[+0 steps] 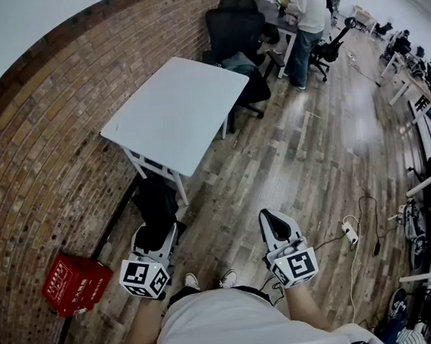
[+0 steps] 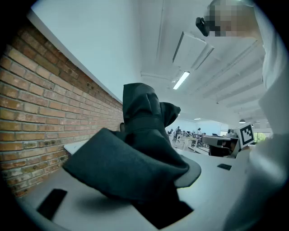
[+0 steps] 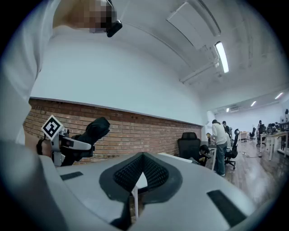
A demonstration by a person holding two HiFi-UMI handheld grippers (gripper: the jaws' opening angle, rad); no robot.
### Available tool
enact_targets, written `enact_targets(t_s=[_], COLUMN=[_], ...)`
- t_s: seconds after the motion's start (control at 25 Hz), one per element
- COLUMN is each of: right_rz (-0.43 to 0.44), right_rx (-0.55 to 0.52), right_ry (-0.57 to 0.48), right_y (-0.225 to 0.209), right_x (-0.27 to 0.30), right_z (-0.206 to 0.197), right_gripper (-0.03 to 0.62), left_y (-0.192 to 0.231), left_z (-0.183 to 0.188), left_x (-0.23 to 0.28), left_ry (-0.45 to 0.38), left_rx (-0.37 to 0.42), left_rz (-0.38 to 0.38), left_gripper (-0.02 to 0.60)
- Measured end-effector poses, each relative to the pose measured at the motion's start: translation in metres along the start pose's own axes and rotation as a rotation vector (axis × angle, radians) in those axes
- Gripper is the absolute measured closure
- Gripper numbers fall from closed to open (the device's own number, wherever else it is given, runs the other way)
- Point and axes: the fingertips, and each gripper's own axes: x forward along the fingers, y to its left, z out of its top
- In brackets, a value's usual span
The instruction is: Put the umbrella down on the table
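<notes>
Black folded umbrella (image 1: 156,203), near left; white table (image 1: 176,111) farther off.
Left gripper (image 1: 159,232) pinches the umbrella; right gripper (image 1: 274,221) jaws pressed together, empty.

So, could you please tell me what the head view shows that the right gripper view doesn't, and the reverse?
Only the head view shows the red crate on the floor by the wall, the power strip and the person's shoes. Only the right gripper view shows the ceiling light and the ribbed pads of the right claw, closed on nothing. Both show the left claw gripping the black umbrella, the white table, the brick wall and the black office chair.
</notes>
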Motion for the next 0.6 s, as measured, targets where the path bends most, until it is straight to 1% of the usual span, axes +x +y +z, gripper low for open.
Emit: enact_targets(t_s=[0.24, 0.44, 0.6], right_rz=[-0.001, 0.062, 0.054], right_rx=[0.006, 0.095, 0.085], right_ry=[0.001, -0.073, -0.059], right_y=[-0.013, -0.021, -0.030], right_x=[-0.010, -0.021, -0.024], right_z=[-0.004, 0.003, -0.007], right_gripper=[0.576, 0.576, 0.576], left_y=[-0.015, -0.027, -0.035], left_z=[-0.005, -0.007, -0.009], left_x=[0.006, 0.011, 0.015], left_ry=[0.004, 0.000, -0.008], left_rx=[-0.001, 0.004, 0.000], left_rz=[-0.002, 0.000, 0.003], left_gripper=[0.360, 0.360, 0.360])
